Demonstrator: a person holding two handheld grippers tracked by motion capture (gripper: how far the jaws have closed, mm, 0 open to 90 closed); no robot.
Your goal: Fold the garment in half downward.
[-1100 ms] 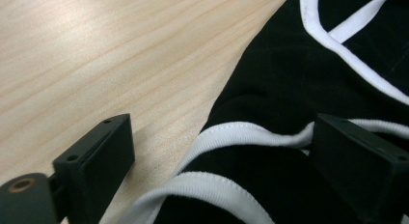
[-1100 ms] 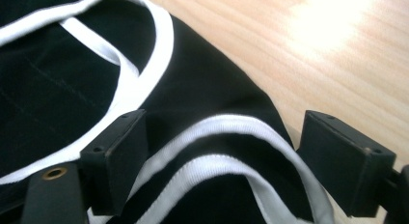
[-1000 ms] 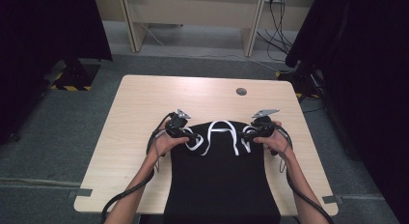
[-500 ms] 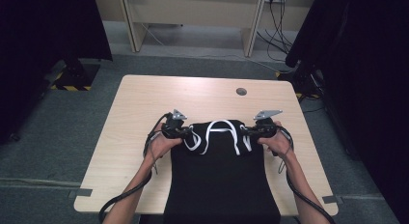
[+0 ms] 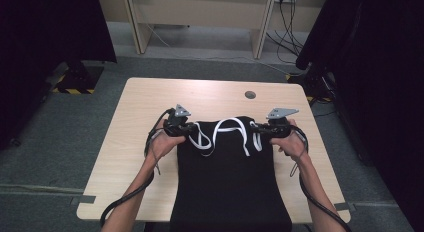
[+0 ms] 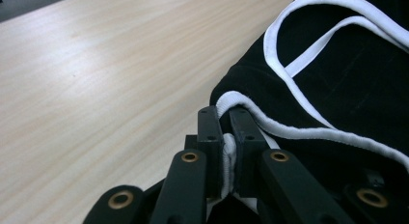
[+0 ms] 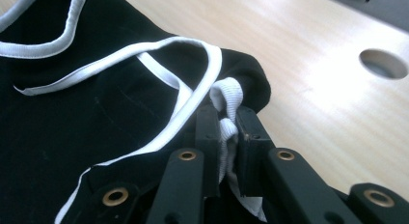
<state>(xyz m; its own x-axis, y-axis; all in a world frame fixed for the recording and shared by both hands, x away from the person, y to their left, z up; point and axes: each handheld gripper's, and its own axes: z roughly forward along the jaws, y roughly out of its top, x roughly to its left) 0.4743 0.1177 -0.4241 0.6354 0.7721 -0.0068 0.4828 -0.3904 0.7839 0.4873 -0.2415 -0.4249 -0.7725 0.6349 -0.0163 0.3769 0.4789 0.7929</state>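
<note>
1. My left gripper point(image 6: 226, 137) has just closed and pinches the white trim of the black top point(image 5: 227, 177).
2. My right gripper point(image 7: 226, 132) has just closed, pinching trim too.
3. The top lies on the table point(image 5: 150, 99); its lower end runs off the picture's bottom edge.

The black garment point(image 5: 227, 182) runs off the table's point(image 5: 145, 102) near edge, its lower part cut off from sight.
</note>
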